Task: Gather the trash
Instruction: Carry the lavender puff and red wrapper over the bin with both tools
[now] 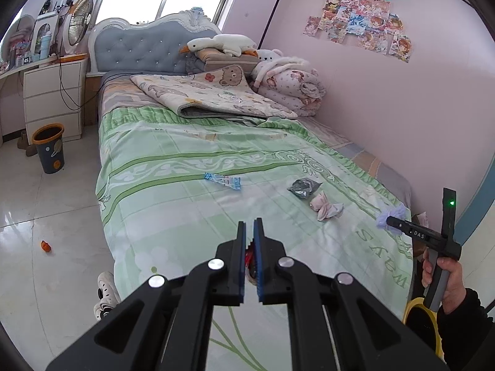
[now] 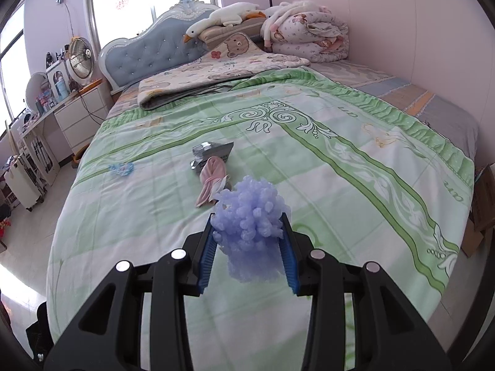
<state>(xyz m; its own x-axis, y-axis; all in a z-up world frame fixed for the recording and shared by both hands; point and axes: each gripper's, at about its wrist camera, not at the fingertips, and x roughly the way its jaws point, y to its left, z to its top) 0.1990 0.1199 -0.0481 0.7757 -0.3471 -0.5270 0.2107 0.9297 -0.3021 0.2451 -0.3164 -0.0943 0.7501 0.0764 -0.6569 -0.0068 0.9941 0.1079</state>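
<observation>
My left gripper (image 1: 250, 225) hangs over the foot of the bed (image 1: 173, 204), shut on a thin red scrap (image 1: 250, 258) that shows only deep between its blue pads. My right gripper (image 2: 248, 216) is shut on a lilac foam wad (image 2: 250, 216). It also shows at the right of the left wrist view, gripper (image 1: 390, 221) and wad (image 1: 393, 213), held by a hand (image 1: 448, 275). On the green cover lie a blue wrapper (image 1: 223, 181) (image 2: 121, 168), a silver foil packet (image 1: 303, 187) (image 2: 212, 151) and a crumpled pink paper (image 1: 326, 208) (image 2: 212, 182).
A dark bin with an orange rim (image 1: 49, 148) stands on the tiled floor left of the bed, by white drawers (image 1: 52, 99). An orange bit (image 1: 45, 245) lies on the floor, and white shoes (image 1: 106, 290) sit at the bed's corner. A folded quilt (image 1: 210, 95) and pillows lie at the head.
</observation>
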